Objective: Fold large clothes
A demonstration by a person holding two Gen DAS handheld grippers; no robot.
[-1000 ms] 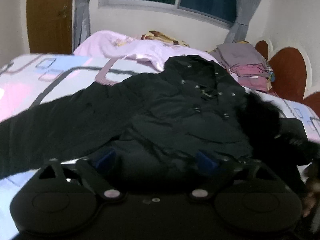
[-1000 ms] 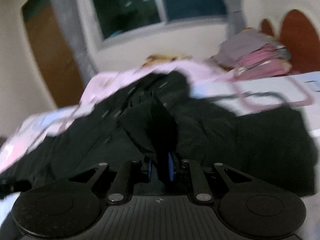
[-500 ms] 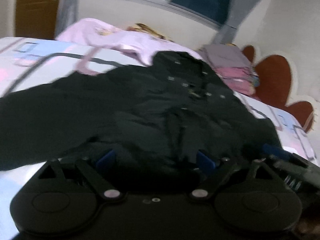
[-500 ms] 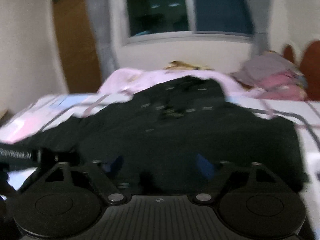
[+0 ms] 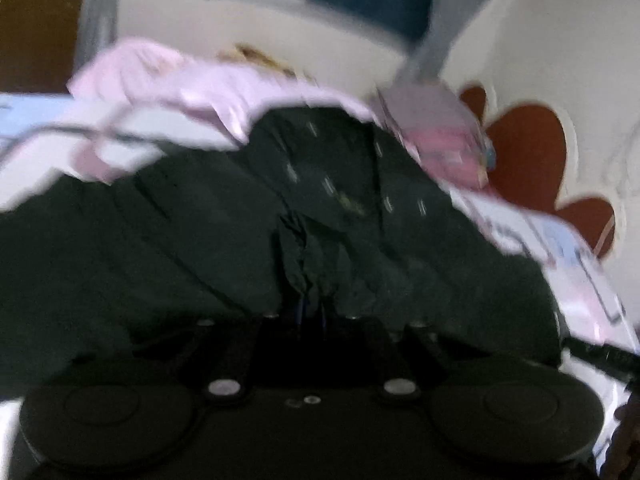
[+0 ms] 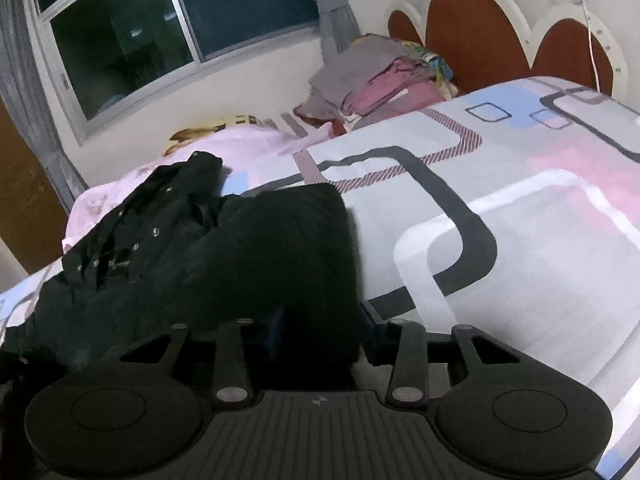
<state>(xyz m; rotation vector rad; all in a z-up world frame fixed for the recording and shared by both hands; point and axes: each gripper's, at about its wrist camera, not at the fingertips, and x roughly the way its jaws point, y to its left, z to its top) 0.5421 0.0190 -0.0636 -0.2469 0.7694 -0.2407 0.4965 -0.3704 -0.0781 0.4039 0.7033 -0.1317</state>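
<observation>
Left gripper (image 5: pixel 311 312) clenched on a pinch of black jacket (image 5: pixel 224 232) at its near hem. Right gripper (image 6: pixel 320 332) half-spread and closing, sleeve cloth between the pads. Jacket flat on bedsheet (image 6: pixel 520 208), long axis toward 12 o'clock, collar far. Clothes pile (image 6: pixel 376 84) at 1 o'clock, beyond.

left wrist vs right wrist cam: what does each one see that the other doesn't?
Left wrist only: the left tool shut on a bunched fold of the black jacket, heavy blur.
Right wrist only: the right tool closing around the jacket's edge, and a wide stretch of bare patterned bedsheet.
Both: jacket, pink garment, folded clothes stack, window, headboard.
</observation>
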